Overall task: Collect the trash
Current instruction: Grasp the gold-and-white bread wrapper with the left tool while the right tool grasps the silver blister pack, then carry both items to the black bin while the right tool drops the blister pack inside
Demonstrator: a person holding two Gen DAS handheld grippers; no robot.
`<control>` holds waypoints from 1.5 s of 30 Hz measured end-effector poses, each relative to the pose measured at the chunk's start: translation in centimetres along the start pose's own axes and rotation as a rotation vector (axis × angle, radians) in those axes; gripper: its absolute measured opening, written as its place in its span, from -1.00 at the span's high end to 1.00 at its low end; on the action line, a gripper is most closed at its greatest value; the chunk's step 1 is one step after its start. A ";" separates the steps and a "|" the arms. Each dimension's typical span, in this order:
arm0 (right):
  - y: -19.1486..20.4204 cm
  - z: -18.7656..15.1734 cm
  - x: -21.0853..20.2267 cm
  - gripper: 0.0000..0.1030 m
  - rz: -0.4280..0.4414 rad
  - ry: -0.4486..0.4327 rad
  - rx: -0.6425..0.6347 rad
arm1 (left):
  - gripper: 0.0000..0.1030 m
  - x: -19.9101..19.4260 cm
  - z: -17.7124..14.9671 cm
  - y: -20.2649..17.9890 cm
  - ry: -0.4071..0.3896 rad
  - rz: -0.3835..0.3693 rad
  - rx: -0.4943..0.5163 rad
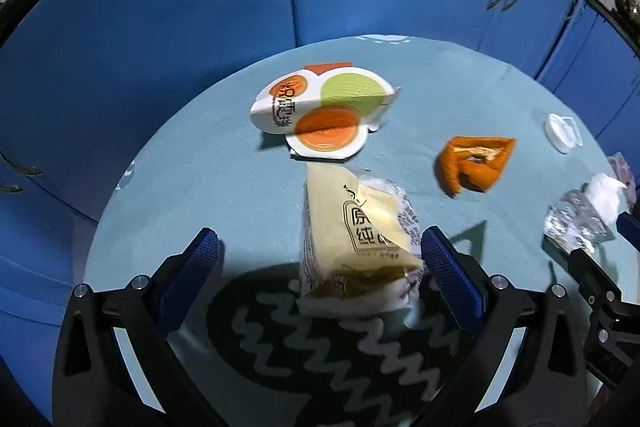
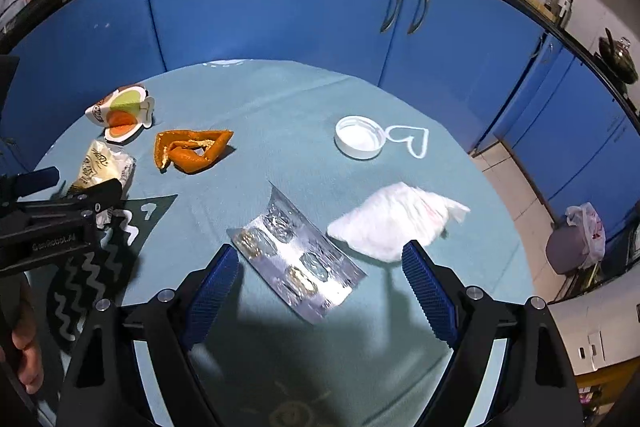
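In the left wrist view, the left gripper (image 1: 320, 259) stands wide, with the cream bread wrapper (image 1: 356, 247) between its blue pads; the right pad looks close to the wrapper's edge, the left pad is well apart from it, so nothing is gripped yet. Beyond it on the teal tablecloth (image 1: 192, 155) lie the orange-and-green snack packet (image 1: 324, 111), the orange peel (image 1: 474, 163) and the white cap (image 1: 562, 133), all untouched.

In the right wrist view, the right gripper (image 2: 316, 275) is also spread wide, framing the foil blister pack (image 2: 296, 259), which lies flat on the cloth and touches neither pad. The crumpled white tissue (image 2: 394, 225) sits just beside its right pad. No bin or bag for the trash shows on the table. By my reading the collecting has barely begun: every piece is still on the table, and both grippers are only lined up for a first pick
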State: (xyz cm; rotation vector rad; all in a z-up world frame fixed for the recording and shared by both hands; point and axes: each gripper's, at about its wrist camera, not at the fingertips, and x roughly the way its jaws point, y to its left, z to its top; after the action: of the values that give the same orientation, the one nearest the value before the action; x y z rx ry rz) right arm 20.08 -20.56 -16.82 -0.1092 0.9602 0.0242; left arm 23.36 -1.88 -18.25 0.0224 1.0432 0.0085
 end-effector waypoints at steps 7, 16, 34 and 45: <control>0.9 0.0 1.3 -0.59 0.009 0.032 -0.006 | -0.90 0.3 -0.1 0.7 -0.002 0.008 -0.006; 1.9 -0.2 0.5 0.31 0.055 0.036 -0.039 | -0.17 -0.6 -0.3 0.6 0.000 -0.016 0.002; 0.6 -0.7 -4.0 0.50 0.075 -0.021 -0.015 | 0.26 -5.6 -0.1 -1.2 -0.086 -0.043 0.032; -2.7 -1.7 -8.1 0.50 0.044 -0.086 0.037 | 0.26 -10.0 -0.4 -4.0 -0.149 -0.063 0.079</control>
State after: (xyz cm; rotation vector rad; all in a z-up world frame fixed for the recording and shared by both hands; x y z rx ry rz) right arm 14.24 -23.22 -10.91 -0.0522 0.8771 0.0510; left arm 17.95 -6.06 -9.96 0.0609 0.8949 -0.0904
